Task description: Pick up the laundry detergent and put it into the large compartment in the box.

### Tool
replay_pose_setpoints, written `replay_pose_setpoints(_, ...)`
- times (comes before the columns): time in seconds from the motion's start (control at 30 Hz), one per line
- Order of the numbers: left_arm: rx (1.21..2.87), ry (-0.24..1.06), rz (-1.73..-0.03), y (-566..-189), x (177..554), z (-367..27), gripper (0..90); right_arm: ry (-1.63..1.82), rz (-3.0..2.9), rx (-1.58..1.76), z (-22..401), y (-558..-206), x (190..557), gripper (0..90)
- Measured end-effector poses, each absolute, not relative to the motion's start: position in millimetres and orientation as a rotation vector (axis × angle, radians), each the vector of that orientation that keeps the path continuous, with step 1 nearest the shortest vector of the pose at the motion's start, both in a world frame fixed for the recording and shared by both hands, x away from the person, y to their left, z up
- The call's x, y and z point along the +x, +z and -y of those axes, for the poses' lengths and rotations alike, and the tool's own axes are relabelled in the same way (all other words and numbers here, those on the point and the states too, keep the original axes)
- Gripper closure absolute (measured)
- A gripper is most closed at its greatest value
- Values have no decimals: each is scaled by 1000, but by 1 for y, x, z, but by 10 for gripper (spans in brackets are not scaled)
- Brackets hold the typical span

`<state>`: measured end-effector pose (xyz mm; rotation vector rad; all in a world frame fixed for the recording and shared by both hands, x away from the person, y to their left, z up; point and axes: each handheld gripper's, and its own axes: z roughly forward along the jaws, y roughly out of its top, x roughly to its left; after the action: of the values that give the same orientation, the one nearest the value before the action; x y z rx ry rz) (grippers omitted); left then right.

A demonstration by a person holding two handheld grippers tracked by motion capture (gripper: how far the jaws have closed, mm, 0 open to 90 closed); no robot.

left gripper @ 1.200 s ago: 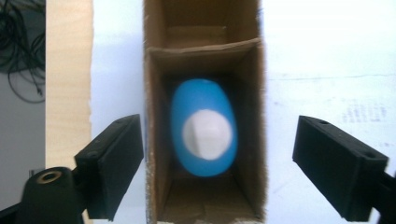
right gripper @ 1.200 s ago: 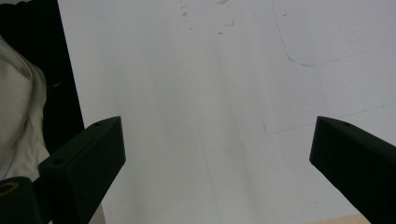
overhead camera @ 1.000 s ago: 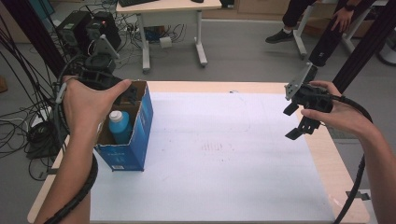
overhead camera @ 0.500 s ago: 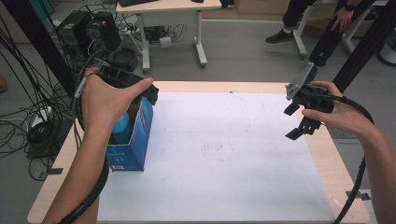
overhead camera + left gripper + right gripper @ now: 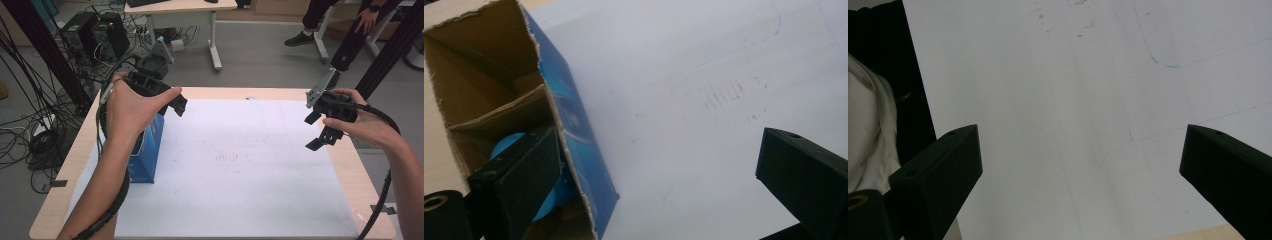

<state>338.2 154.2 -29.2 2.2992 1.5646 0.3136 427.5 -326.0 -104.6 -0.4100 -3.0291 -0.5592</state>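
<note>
We hold left claw [image 5: 176,103] above blue box [image 5: 148,150], jaws wide apart, nothing between them. Jaws have just been opening. Box stands on left side of counter [image 5: 260,93], top open. Blue-capped bottle [image 5: 511,145] sits inside box (cardboard divider beside it). Right claw [image 5: 320,131] hangs over white sheet [image 5: 240,180] at right, open too, holding nothing. We think putting-in step is done. Next: move left claw off box without bumping its wall.
</note>
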Motion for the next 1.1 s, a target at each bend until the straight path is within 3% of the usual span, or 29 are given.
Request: replay_pose_setpoints(1.1, 2402, 261, -1432, -37, 345, -118, 46, -581, 3014, -432, 338, -110, 428, 33)
